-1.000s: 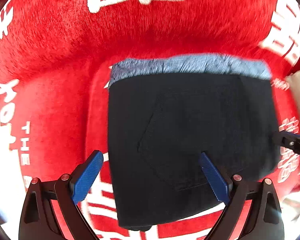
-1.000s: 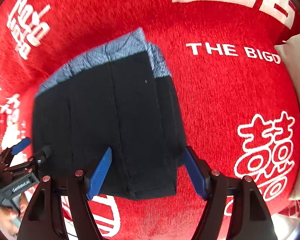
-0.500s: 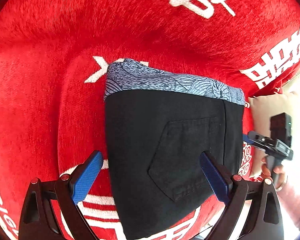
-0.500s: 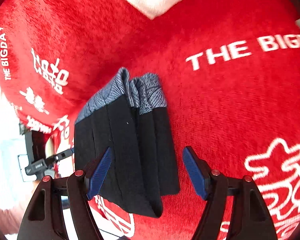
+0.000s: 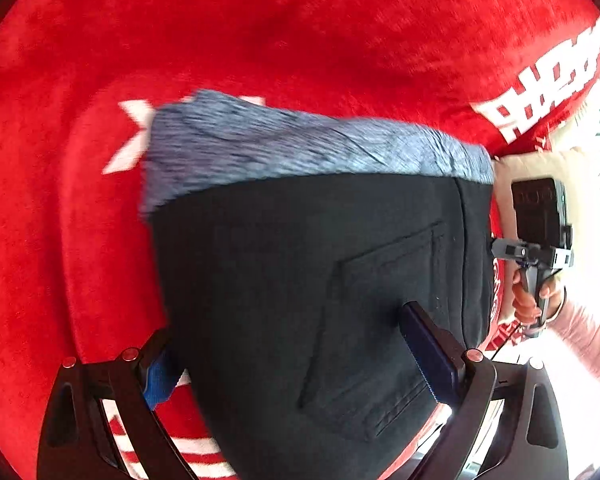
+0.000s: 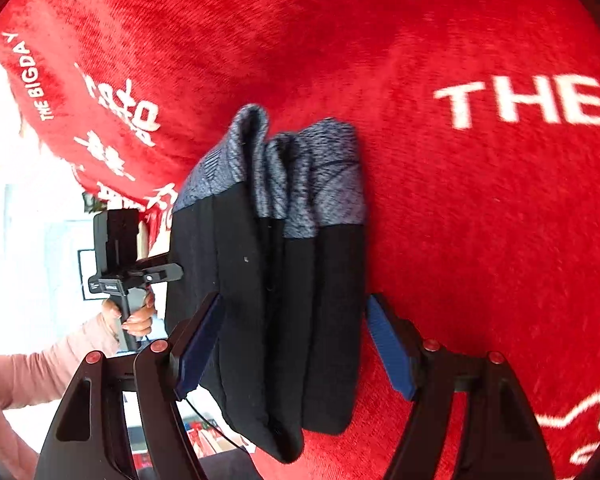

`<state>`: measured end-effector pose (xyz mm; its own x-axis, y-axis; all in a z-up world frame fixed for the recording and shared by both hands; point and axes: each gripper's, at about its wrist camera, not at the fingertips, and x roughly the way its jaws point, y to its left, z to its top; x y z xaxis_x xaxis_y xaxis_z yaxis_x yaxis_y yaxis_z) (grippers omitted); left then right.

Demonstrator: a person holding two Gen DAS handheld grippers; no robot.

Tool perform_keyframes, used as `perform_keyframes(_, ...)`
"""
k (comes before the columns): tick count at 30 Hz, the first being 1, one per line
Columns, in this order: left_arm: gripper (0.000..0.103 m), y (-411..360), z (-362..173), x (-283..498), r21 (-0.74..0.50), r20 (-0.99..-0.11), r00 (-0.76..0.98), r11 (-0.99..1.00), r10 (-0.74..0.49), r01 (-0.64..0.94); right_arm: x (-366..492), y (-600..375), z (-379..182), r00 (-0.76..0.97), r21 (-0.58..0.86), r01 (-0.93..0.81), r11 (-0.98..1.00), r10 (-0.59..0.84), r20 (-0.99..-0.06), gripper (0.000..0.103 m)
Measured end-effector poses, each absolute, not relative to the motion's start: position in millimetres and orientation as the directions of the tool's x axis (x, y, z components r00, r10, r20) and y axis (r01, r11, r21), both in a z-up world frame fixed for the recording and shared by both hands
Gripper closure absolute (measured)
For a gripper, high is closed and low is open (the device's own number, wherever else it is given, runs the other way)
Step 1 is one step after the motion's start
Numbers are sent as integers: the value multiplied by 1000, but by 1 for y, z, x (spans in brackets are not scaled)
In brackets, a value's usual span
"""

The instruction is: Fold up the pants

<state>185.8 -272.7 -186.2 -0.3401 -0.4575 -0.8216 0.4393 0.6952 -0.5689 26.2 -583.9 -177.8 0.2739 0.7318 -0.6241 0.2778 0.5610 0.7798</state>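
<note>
Now my left gripper [image 5: 288,360] and right gripper [image 6: 294,348] hover with jaws spread wide, gripping nothing, straddling the folded black pants [image 6: 284,304], which lie compactly stacked on the red blanket [image 6: 480,220], the folding seemingly finished.

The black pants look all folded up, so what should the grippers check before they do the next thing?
1. Black folded pants with blue-grey patterned cuffs stacked in layers: ok.
2. Pants lying on the red plush blanket with white lettering: ok, though the near end overhangs its edge.
3. Left gripper open, fingers straddling the pants: ok.
4. Right gripper open, fingers either side of the stack: ok.
5. Cuffs lined up evenly: not ok, they look bunched.
6. Fingers touching fabric: cannot tell.
</note>
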Motion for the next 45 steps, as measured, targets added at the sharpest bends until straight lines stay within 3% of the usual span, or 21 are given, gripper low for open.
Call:
perform_keyframes(6, 6, -269, -185, 183, -551, -834, -307, 722, -458, 419, 38, -573, -181, 244, 764, 288, 577, 727, -641, 30)
perform_keyframes(9, 17, -267, -177, 179, -526, -850, -264, 739, -455, 421, 38, -574, -182, 242, 745, 351, 568, 713, -658, 39)
perform_keyframes(11, 25, -266, -168, 176, -510, -860, -233, 747, -454, 427, 34, -572, -178, 257, 741, 373, 559, 705, -661, 53)
perform_keyframes(14, 38, -262, -155, 173, -495, -868, -199, 755, -455, 430, 32, -569, -167, 296, 753, 381, 537, 701, -649, 64)
perform_keyframes(16, 45, -259, -148, 171, -494, -868, -186, 757, -460, 428, 26, -569, -159, 319, 769, 384, 511, 708, -630, 65)
perform_keyframes(29, 47, -235, -88, 126, -465, -881, -148, 766, -449, 444, -19, -554, -110, 331, 799, 371, 473, 737, -590, 66)
perform_keyframes(35, 47, -221, -92, 86, -467, -882, -163, 781, -442, 415, -58, -537, -103, 326, 792, 386, 473, 734, -596, 66)
perform_keyframes(39, 47, -216, -124, 70, -461, -887, -187, 804, -421, 376, -76, -524, -116, 291, 749, 400, 529, 701, -651, 64)
perform_keyframes(41, 37, -211, -133, 67, -459, -888, -169, 816, -427, 351, -81, -518, -129, 263, 693, 442, 569, 657, -707, 57)
perform_keyframes(45, 35, -197, -122, 70, -415, -909, -111, 846, -402, 334, -89, -512, -129, 254, 592, 517, 618, 550, -796, 48)
